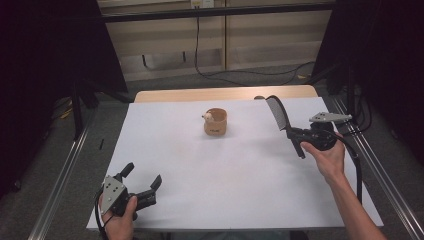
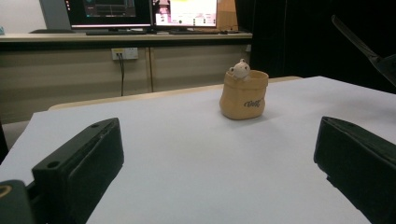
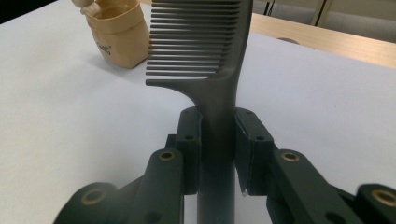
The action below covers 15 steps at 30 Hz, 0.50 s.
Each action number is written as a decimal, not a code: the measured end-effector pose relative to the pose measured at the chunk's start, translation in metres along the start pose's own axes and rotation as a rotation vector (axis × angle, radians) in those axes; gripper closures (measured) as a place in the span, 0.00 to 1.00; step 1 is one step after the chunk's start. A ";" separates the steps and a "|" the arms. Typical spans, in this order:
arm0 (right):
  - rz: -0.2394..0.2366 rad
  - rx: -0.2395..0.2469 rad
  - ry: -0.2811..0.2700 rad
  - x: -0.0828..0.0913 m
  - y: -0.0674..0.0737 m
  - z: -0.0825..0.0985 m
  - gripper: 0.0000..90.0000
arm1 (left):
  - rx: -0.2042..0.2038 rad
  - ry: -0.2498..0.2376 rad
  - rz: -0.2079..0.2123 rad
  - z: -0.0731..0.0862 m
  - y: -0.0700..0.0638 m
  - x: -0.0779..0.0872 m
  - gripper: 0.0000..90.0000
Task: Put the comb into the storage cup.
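A tan sack-shaped cup (image 1: 215, 122) with a small white bear figure (image 1: 207, 117) on its rim stands on the white sheet (image 1: 200, 165) near the table's far middle. It also appears as the cup (image 2: 243, 95) ahead of the left jaws and the cup (image 3: 119, 32) at upper left in the right gripper view. My right gripper (image 1: 298, 137) is shut on the handle of a dark grey comb (image 1: 276, 112), held above the sheet at the right; the comb (image 3: 205, 46) stands upright with its teeth towards the cup. My left gripper (image 1: 142, 181) rests at the near left, open with nothing between its jaws.
The light wooden table edge (image 1: 225, 93) shows beyond the sheet. Metal rails (image 1: 60, 175) run along both sides of the table. Dark curtains hang left and right, and a cable (image 1: 250, 75) lies on the floor behind. A desk with monitors (image 2: 140, 11) stands farther back.
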State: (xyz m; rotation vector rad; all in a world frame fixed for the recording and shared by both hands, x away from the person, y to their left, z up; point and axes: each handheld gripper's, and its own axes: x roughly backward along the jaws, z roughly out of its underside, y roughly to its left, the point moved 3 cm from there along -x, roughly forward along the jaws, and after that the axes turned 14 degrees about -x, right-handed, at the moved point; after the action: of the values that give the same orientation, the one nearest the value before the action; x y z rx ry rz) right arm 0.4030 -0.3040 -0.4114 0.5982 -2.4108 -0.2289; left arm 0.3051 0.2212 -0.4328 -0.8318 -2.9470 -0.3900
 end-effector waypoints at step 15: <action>-0.061 0.013 -0.148 0.004 0.002 -0.002 0.81 | 0.002 -0.002 0.005 0.000 -0.001 -0.001 0.02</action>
State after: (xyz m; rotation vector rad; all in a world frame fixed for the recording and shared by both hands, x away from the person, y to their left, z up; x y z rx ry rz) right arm 0.4008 -0.3036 -0.4073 0.6825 -2.5399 -0.2929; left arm 0.3055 0.2200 -0.4330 -0.8393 -2.9466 -0.3859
